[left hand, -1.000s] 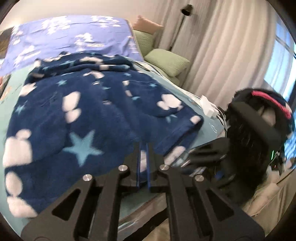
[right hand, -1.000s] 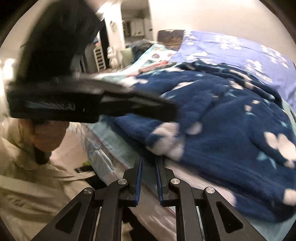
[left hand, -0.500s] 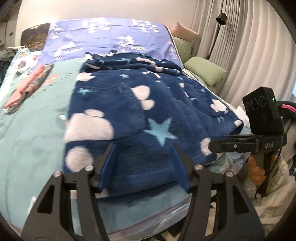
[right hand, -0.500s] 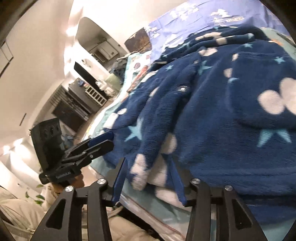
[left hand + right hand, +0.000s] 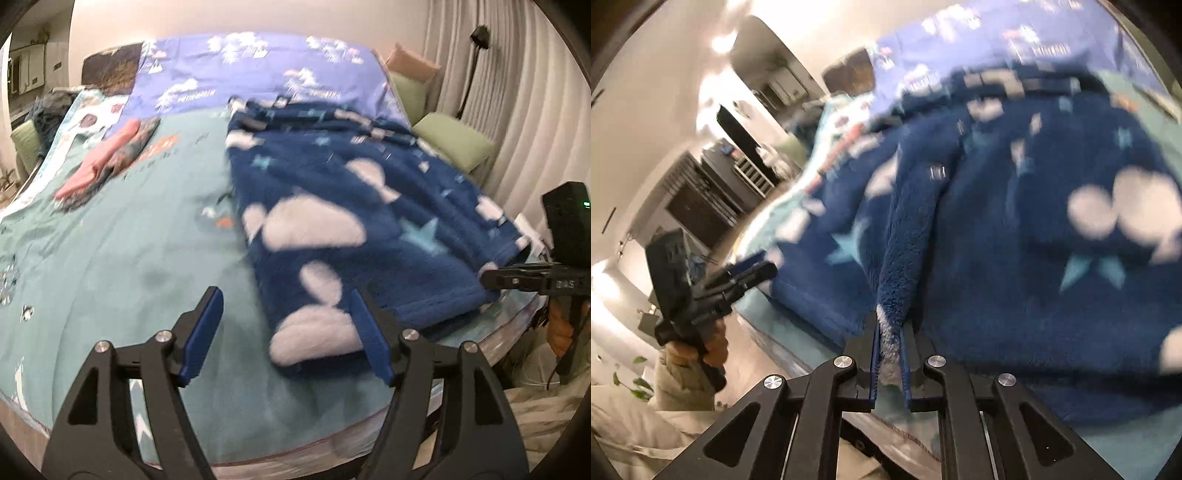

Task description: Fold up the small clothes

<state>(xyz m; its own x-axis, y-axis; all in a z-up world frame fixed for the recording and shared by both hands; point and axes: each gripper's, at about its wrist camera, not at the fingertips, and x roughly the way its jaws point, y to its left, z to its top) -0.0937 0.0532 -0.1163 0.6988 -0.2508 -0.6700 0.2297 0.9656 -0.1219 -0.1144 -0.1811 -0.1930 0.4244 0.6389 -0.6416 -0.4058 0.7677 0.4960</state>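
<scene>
From your left wrist camera, your left gripper [image 5: 286,332] hangs spread wide with nothing between its blue pads [image 5: 201,332], above the near edge of the teal bedsheet [image 5: 129,258]. The navy fleece garment [image 5: 351,229], patterned with white clouds and pale stars, lies flat on the right half of the bed, its near corner just ahead of your right-hand pad. Folded pink clothing [image 5: 99,166] sits well apart, toward the far left. Your right gripper [image 5: 517,278] shows at the garment's right edge, and green cushions [image 5: 454,142] lie beyond the bed.

From your right wrist camera, your right gripper [image 5: 889,354] is pinched narrow on a raised fold at the hem of the navy fleece garment [image 5: 1015,240], white fleece showing between the pads. Your left gripper [image 5: 746,273] hovers off the bed's edge at left, jaws apart.
</scene>
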